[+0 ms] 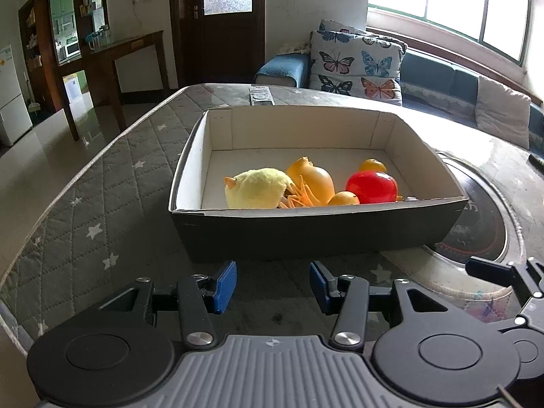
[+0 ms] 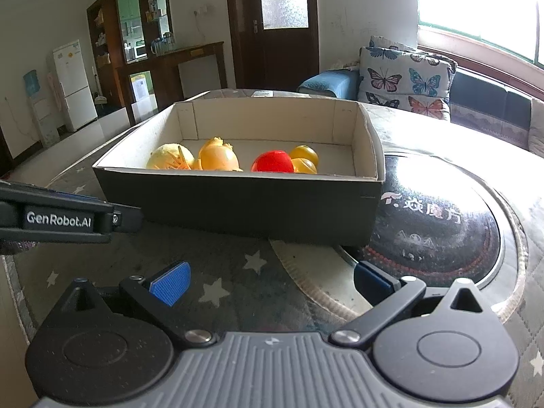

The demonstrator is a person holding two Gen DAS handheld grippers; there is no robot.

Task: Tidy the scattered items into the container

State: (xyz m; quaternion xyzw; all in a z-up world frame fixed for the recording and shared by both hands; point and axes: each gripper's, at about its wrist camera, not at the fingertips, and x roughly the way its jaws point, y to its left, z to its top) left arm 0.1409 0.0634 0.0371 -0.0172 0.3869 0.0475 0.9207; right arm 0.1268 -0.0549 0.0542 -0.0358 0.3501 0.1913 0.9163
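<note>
A dark cardboard box (image 1: 306, 234) with a white inside stands on the table; it also shows in the right wrist view (image 2: 238, 204). In it lie a yellow plush chick (image 1: 256, 187), an orange toy (image 1: 314, 178), a red apple (image 1: 372, 187) and two small oranges (image 1: 343, 199). The same items show in the right wrist view: chick (image 2: 168, 159), orange toy (image 2: 219, 156), apple (image 2: 273, 161). My left gripper (image 1: 272, 285) is open and empty, just short of the box's near wall. My right gripper (image 2: 268, 285) is open wide and empty, in front of the box.
The table has a grey quilted star cover (image 1: 85, 210) and a round black hotplate (image 2: 435, 231) to the right of the box. A remote control (image 1: 260, 95) lies behind the box. A sofa with butterfly cushions (image 1: 357, 64) is beyond the table. The left gripper's body (image 2: 61, 219) is at my right view's left edge.
</note>
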